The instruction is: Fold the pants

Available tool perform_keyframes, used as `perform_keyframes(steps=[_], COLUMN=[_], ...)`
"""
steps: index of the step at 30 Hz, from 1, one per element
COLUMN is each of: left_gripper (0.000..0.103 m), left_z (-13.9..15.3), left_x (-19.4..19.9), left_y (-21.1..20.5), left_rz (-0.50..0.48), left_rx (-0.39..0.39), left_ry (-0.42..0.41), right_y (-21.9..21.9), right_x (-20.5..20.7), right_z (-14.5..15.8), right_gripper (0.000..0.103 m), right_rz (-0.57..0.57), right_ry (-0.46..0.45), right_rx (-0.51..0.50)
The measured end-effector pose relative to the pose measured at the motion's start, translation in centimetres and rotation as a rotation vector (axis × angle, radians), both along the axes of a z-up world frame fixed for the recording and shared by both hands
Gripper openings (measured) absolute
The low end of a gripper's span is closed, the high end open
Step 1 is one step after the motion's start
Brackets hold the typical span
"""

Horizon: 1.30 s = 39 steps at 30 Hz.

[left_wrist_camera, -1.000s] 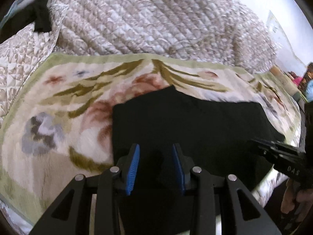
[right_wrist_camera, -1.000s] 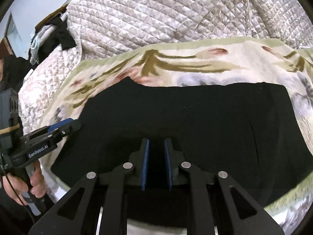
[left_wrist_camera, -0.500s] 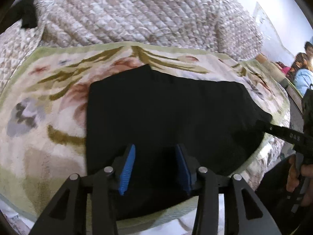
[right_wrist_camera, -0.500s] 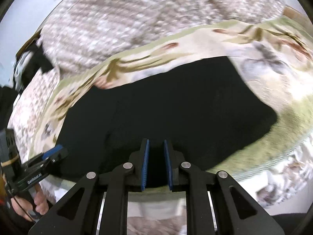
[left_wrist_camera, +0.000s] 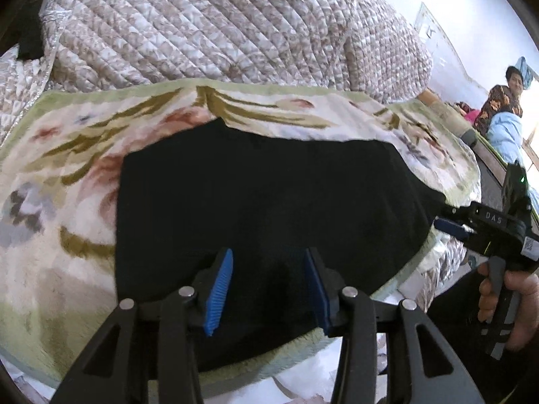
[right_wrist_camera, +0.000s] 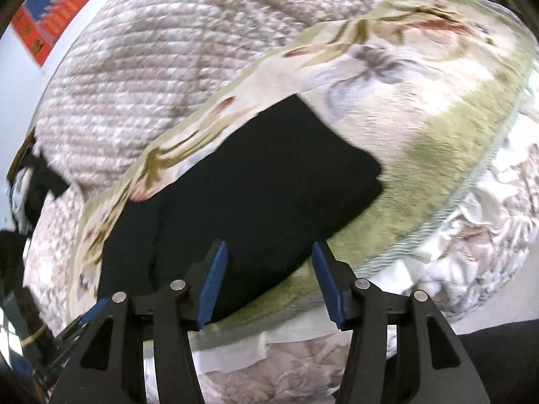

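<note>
The black pants (left_wrist_camera: 269, 195) lie folded into a flat rectangle on a floral blanket (left_wrist_camera: 67, 175). My left gripper (left_wrist_camera: 267, 289) hovers over their near edge with its jaws apart; the blue pads press on nothing. In the right wrist view the pants (right_wrist_camera: 252, 195) run slantwise. My right gripper (right_wrist_camera: 269, 286) is over their near right corner, its jaws opening, with nothing pinched between the pads. The right gripper (left_wrist_camera: 451, 227) also shows at the pants' right end, held by a hand (left_wrist_camera: 505, 299). The left gripper's tip (right_wrist_camera: 91, 313) peeks in at lower left.
A quilted bedspread (left_wrist_camera: 219, 27) is heaped behind the blanket. The blanket's green border (right_wrist_camera: 421, 175) drops off over white bedding (right_wrist_camera: 471, 235) at the near side. Dark clothes (right_wrist_camera: 40, 185) lie far left. A person (left_wrist_camera: 502, 107) sits far right. A red and blue poster (right_wrist_camera: 50, 10) hangs on the wall.
My right gripper has rolled, slid toward the pants' right end and gone from nearly shut to wide apart. My left gripper's jaws widened a little and it shifted slightly.
</note>
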State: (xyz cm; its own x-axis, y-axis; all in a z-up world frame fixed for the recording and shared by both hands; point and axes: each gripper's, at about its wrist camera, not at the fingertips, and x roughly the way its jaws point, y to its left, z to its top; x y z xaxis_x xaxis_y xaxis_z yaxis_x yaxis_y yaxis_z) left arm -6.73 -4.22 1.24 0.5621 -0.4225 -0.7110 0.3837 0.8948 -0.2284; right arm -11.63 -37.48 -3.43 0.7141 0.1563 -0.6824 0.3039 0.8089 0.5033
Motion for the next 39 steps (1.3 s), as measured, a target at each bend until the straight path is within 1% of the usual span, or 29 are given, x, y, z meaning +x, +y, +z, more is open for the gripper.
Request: perform_keyframes(steps=[1,4,6,11,16,18,20,21,23,25,28,29,30,32,37,39], left_gripper=[0.046,0.046,0.046,0.046,0.046,0.046,0.046,0.046,0.046,0.046,0.046,0.046,0.046,0.046,0.046,0.046], left_z=[0.0,-0.1,-0.1,-0.3,-0.2,-0.2,-0.4,-0.5,-0.7,-0.7,-0.6,-0.5,-0.4,-0.3,-0.2,-0.2], left_x=[0.1,0.4,0.5,1.2,1.7,2.0,2.3,2.4,2.6,2.6,2.6,2.7,2.7,2.8,3.1,3.2], left_y=[0.2,0.4,0.5,1.0,1.9,2.3,2.6,2.8,2.9,2.9,2.9,3.1,3.2,3.7,4.8,5.2], left_rz=[0.006,0.021,0.031,0.055,0.094,0.109,0.124,0.128,0.133,0.134,0.142,0.146,0.153,0.171,0.21,0.226], left_rx=[-0.004,0.007,0.017,0.022,0.023,0.027,0.027,0.023,0.021,0.028,0.028,0.027,0.027,0.029,0.024,0.036], left_ry=[0.001,-0.004,-0.01,0.009,0.009,0.009,0.02,0.027,0.035,0.031,0.027,0.026,0.023,0.019,0.027,0.027], right_y=[-0.4,-1.5,-2.1,-3.3,-3.4,-3.4,-3.0,-2.8,-2.4,-2.5,-2.9,-2.9,-2.8,-2.5,-2.4,-2.2], right_x=[0.3,1.0,1.1,2.0,2.6,2.2,1.9,2.0,2.8,3.4,4.4,4.6,4.8,5.0,5.6,5.5], right_z=[-0.4,-1.5,-1.8,-2.7,-2.3,-2.1,-1.4,-1.3,-2.1,-2.8,-2.3,-2.1,-1.8,-1.1,-0.7,-0.1], right_gripper=[0.057,0.057,0.057,0.057,0.057,0.058,0.058,0.058,0.058,0.058,0.058,0.053,0.041,0.029,0.026,0.024], right_rz=[-0.007,-0.057,-0.09,-0.146,-0.169,-0.172,-0.165,-0.161,-0.123,-0.122,-0.128,-0.128,-0.127,-0.116,-0.093,-0.081], right_ry=[0.004,0.027,0.007,-0.008,-0.015,-0.039,-0.076,-0.079,-0.05,-0.029,-0.043,-0.047,-0.051,-0.067,-0.05,-0.063], right_rx=[0.026,0.048,0.081,0.117,0.088,0.095,0.071,0.06,0.069,0.075,0.061,0.051,0.041,0.006,-0.026,-0.033])
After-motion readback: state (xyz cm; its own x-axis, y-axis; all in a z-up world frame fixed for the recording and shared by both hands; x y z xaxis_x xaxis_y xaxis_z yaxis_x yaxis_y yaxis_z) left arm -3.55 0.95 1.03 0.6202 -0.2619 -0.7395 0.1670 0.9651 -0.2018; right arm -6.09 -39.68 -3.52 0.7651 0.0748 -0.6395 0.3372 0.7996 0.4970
